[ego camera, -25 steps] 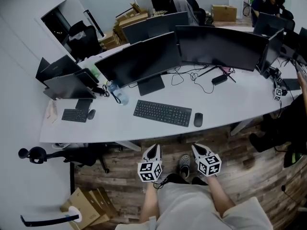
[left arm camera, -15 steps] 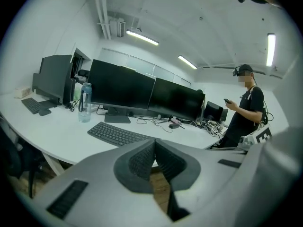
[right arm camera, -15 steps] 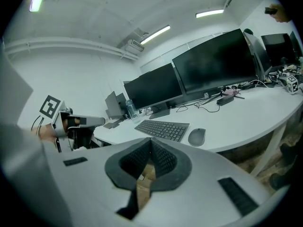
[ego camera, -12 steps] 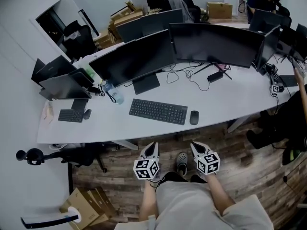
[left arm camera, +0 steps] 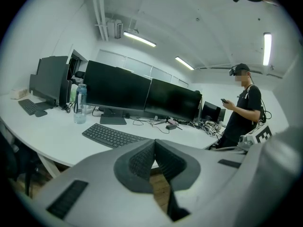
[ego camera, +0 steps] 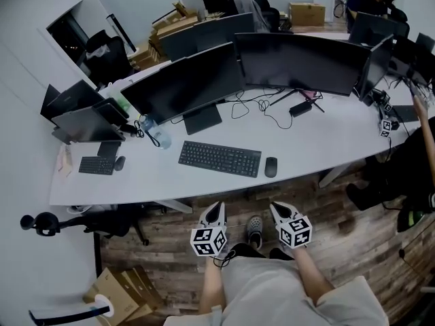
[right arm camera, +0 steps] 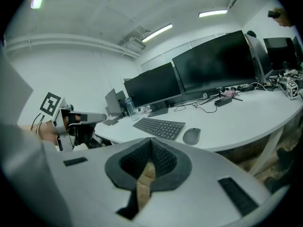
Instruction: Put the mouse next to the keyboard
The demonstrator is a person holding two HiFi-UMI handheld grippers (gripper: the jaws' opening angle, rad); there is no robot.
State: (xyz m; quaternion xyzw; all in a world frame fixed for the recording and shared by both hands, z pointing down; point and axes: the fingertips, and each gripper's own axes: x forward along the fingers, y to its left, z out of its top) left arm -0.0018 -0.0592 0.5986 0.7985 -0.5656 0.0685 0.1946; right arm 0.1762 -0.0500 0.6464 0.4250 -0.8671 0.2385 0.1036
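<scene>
- Left gripper [ego camera: 216, 214] and right gripper [ego camera: 279, 212] are held low in front of the person, over the wooden floor [ego camera: 340, 223], short of the desk edge.
- In each gripper's own view the jaws are pressed together with nothing between them.
- The mouse [ego camera: 271, 167] lies on the white desk [ego camera: 170, 182], just beside the right end of the black keyboard [ego camera: 219, 159]. There is a narrow gap; they do not touch.
- Judgement: placement looks as good as done, or a pick has yet to begin; I cannot tell which.
- If a pick is wanted, the right gripper sits nearer. Open the jaws before reaching, straddle the mouse's long sides, and close gently.
- Set it down square to the keyboard's edge, without nudging the keys.
- Don't mistake the small keyboard [ego camera: 95, 166] and its mouse [ego camera: 119, 163] at the far left for the target.
</scene>
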